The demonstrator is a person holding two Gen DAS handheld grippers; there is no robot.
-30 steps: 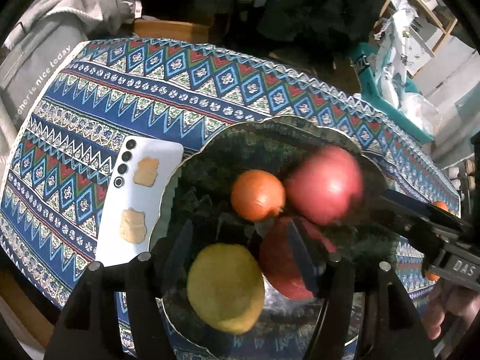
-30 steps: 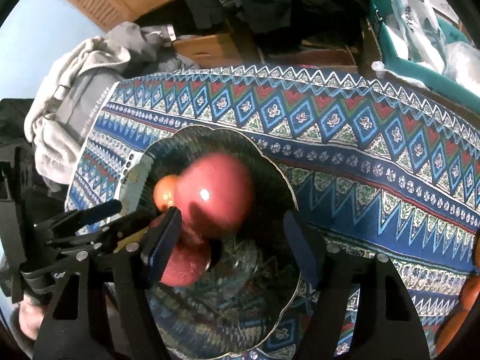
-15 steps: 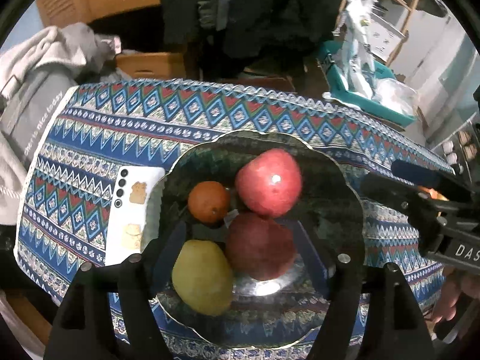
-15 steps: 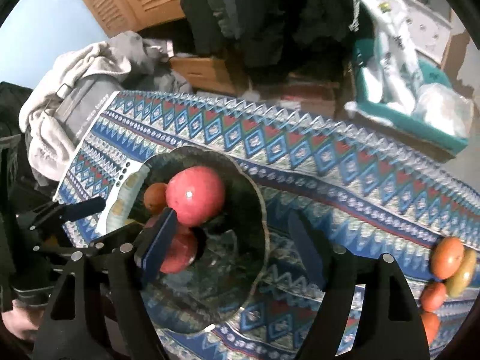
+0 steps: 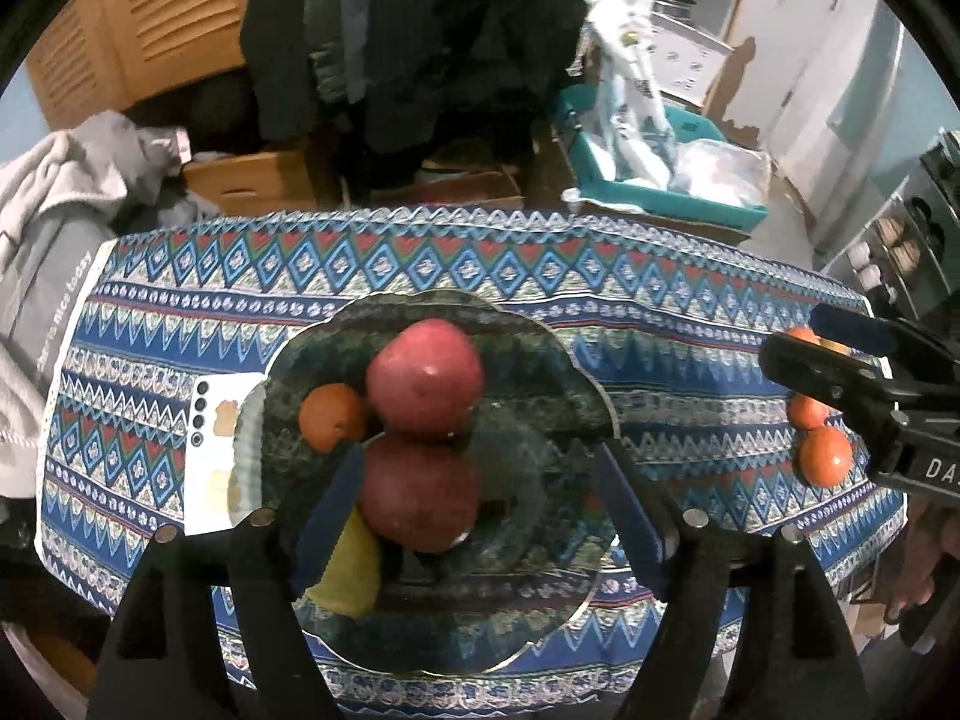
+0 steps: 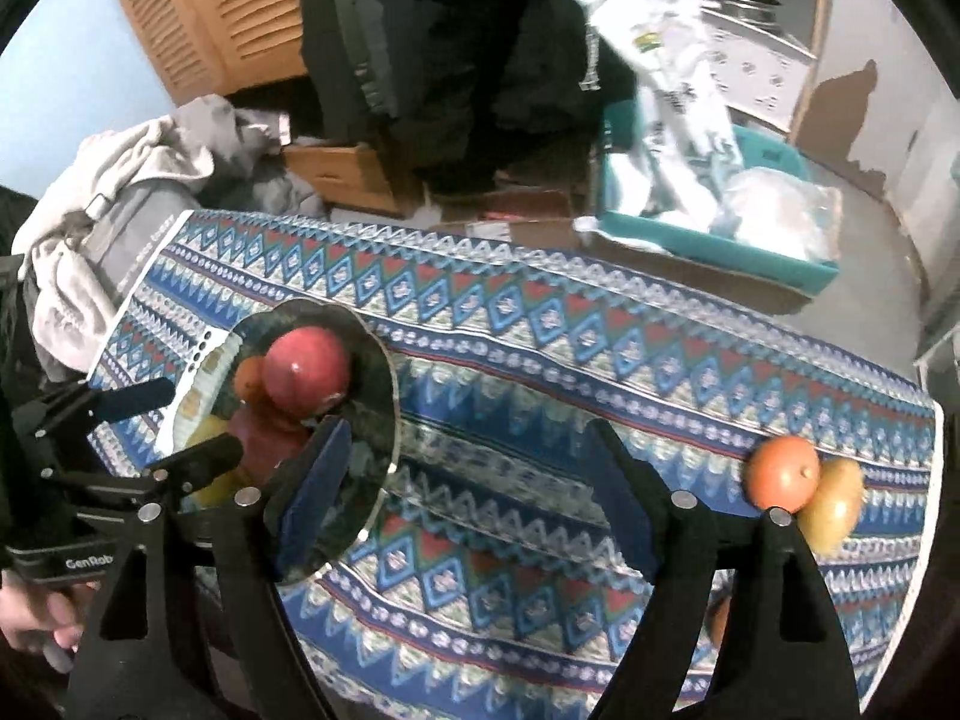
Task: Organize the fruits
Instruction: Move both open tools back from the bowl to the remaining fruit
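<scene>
A dark glass plate [image 5: 564, 378] on the patterned cloth holds two red apples [image 5: 425, 377], a small orange [image 5: 329, 417] and a yellow fruit [image 5: 354, 570]. My left gripper [image 5: 480, 510] is open and empty above the plate's near side. My right gripper [image 6: 474, 492] is open and empty over bare cloth, right of the plate [image 6: 384, 372]. An orange fruit [image 6: 780, 471] and a yellow one [image 6: 837, 504] lie at the cloth's right end. The right gripper also shows in the left wrist view [image 5: 840, 354] beside several oranges [image 5: 825, 456].
A white phone [image 5: 210, 450] lies face down, partly under the plate's left rim. Grey clothing [image 5: 54, 228] is heaped past the table's left end. A teal bin [image 6: 708, 228] with plastic bags and cardboard boxes stand beyond the far edge.
The right gripper let go of a red apple onto the plate and pulled back to the right. Both grippers have drawn back and up from the plate.
</scene>
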